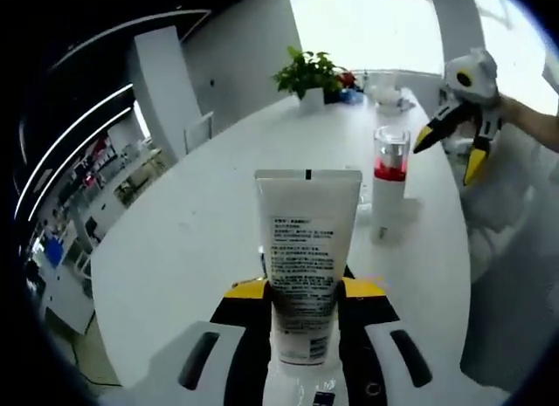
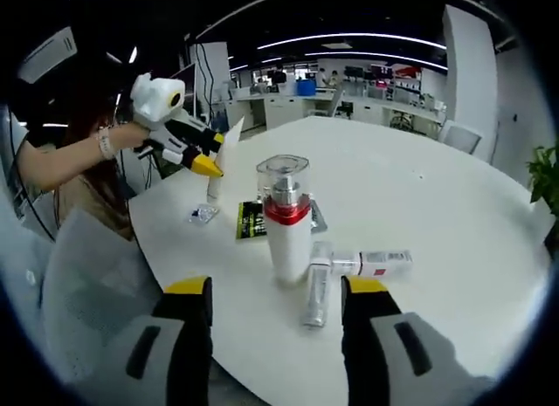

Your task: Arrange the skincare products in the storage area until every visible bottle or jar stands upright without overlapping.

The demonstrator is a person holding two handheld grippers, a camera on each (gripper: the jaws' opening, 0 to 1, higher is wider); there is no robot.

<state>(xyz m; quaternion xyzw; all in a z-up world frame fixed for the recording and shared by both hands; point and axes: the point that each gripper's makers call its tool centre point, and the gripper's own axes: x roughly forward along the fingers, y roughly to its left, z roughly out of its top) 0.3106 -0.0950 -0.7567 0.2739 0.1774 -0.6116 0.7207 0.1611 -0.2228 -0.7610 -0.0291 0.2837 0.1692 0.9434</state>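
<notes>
A white tube [image 1: 306, 258] with small printed text stands crimp-end up between the jaws of my left gripper [image 1: 305, 289], which is shut on it. In the right gripper view the same left gripper [image 2: 203, 161] holds the tube [image 2: 222, 157] near the table's left edge. A white pump bottle [image 2: 286, 223] with a red band and clear cap stands upright mid-table, just ahead of my open right gripper [image 2: 278, 292]. Two slim white containers lie flat beside it, one [image 2: 318, 294] pointing toward me, the other [image 2: 374, 264] crosswise. The pump bottle [image 1: 390, 175] and the right gripper [image 1: 452, 151] appear again beyond the tube.
The round white table [image 2: 437, 188] has a flat dark-and-yellow packet [image 2: 252, 221] and a small clear sachet [image 2: 203, 214] behind the bottle. A potted plant [image 1: 307, 74] and small items sit at the far edge. A person [image 2: 61, 179] stands at the table's left side.
</notes>
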